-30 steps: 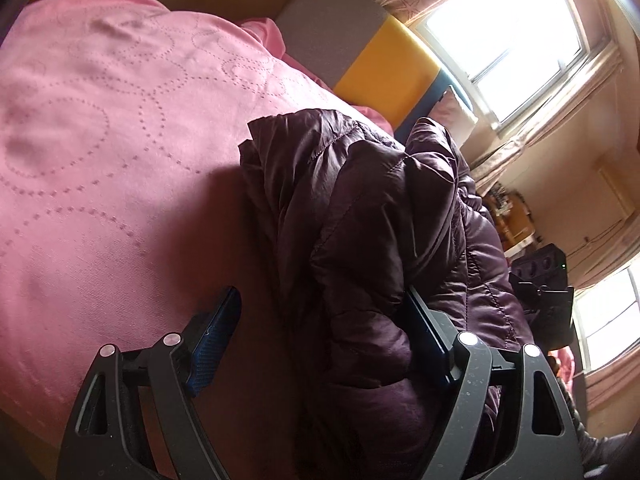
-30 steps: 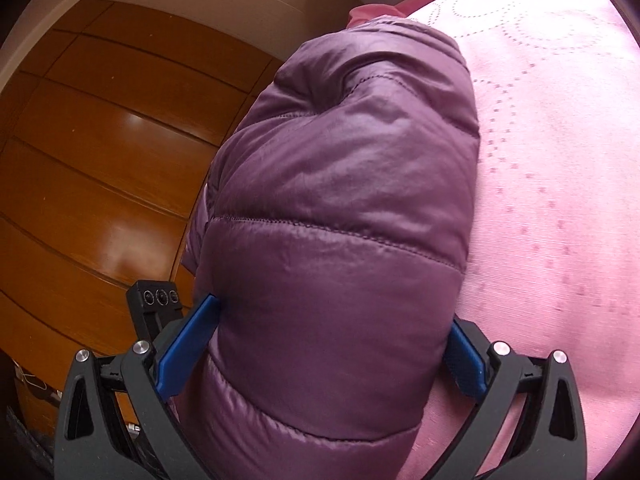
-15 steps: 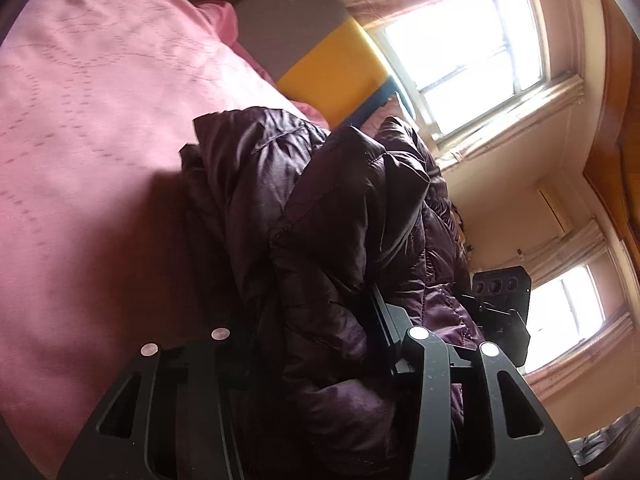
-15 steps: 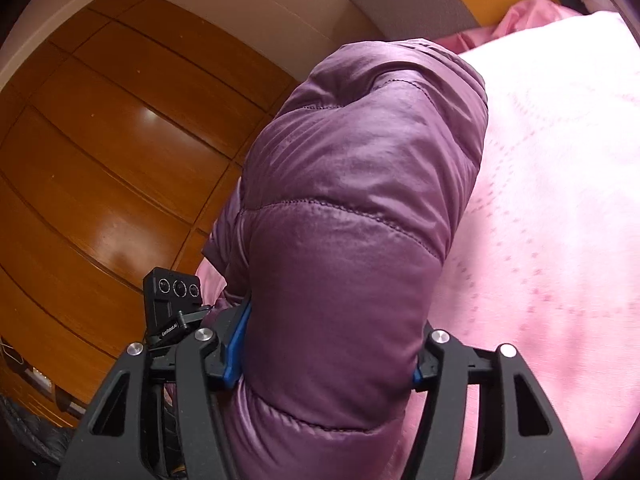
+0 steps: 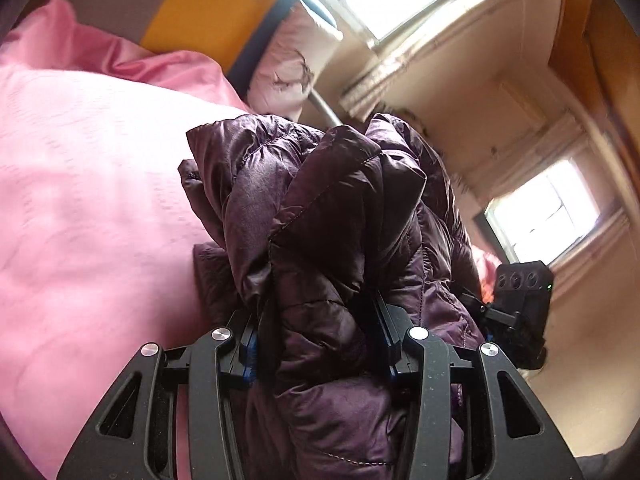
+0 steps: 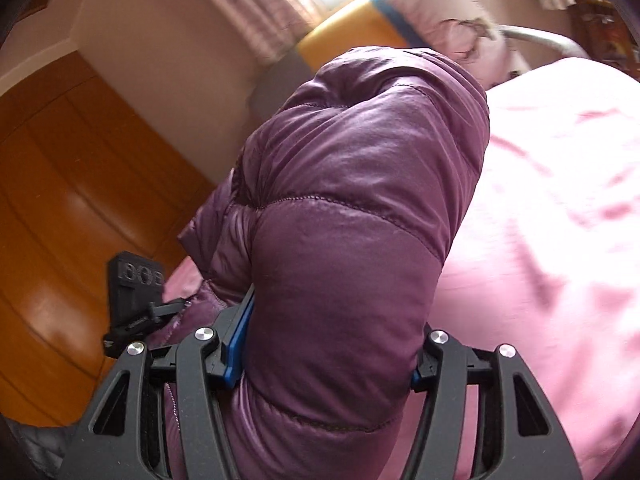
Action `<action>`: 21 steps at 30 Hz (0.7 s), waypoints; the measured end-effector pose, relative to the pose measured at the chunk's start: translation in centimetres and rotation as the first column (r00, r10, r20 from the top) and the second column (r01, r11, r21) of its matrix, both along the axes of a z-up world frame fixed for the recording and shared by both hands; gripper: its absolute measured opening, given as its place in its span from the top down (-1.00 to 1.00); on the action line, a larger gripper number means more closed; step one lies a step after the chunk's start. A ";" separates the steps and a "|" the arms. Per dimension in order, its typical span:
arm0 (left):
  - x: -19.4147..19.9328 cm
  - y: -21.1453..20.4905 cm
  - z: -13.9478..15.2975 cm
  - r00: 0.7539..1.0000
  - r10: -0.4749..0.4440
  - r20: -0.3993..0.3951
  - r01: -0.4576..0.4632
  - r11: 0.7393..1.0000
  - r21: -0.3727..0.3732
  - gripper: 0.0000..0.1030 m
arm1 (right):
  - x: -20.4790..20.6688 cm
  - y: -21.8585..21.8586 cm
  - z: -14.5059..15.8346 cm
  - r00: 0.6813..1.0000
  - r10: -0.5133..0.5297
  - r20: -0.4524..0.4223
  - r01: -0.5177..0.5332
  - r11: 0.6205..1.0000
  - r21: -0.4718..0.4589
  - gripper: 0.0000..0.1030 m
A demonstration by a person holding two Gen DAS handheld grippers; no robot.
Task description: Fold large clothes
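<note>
And here's the dark purple quilted puffer jacket (image 5: 340,216), glossy and stitched in puffy channels, bunched into a thick crumpled bundle above the pink dotted bedspread (image 5: 88,200). The left tongs (image 5: 316,340) are clamped on a wad of it, blue pads pressing in from both sides. From the right wrist camera the same jacket (image 6: 352,208) looks lighter, a smooth plum roll, and the right tongs (image 6: 324,340) squeeze a fat fold of it between them.

What's hard to read: the lower end of the jacket drops out of frame behind the black tong arms in both views. On the right tongs, only a sliver of the right blue pad peeks out from under the fabric. The background is smeared with motion blur. A grey, yellow and blue headboard (image 5: 192,20) sits cut off at the top edge, with a pale pillow (image 5: 292,68) against it.

Against a second ago: both pairs of tongs stood wide around the jacket, and both have since narrowed onto it. The jacket now sits clear of the bedspread at its far end. The view has swung round, so the bright windows (image 5: 548,216) and the headboard loom larger
</note>
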State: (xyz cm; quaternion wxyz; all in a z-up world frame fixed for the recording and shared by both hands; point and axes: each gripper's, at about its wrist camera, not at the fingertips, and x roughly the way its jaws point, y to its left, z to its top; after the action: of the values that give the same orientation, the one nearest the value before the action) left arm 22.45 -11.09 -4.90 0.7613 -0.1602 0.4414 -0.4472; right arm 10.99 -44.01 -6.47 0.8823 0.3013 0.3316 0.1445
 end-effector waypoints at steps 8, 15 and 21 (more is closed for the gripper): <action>-0.1 -4.6 -3.1 1.000 0.000 0.020 -0.004 0.975 0.222 -0.09 | -2.3 -3.6 -3.1 0.991 -0.113 -0.072 0.110 0.993 -0.051 -0.60; -0.8 -3.3 2.5 0.972 0.089 0.218 -0.150 0.947 0.284 -0.25 | -5.9 -1.5 1.6 0.971 -0.238 0.035 0.237 0.920 -0.312 -0.75; -2.2 -4.2 8.2 0.941 0.043 0.335 -0.103 0.981 0.163 -0.25 | -9.2 4.7 3.4 0.980 -0.168 0.106 0.197 0.898 -0.393 -0.75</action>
State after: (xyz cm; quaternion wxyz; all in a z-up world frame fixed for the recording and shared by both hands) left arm 20.30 -15.27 3.28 0.8519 -0.0306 0.3395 -0.3975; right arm 1.74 -39.31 -3.07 0.9459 0.1384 0.2934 0.0005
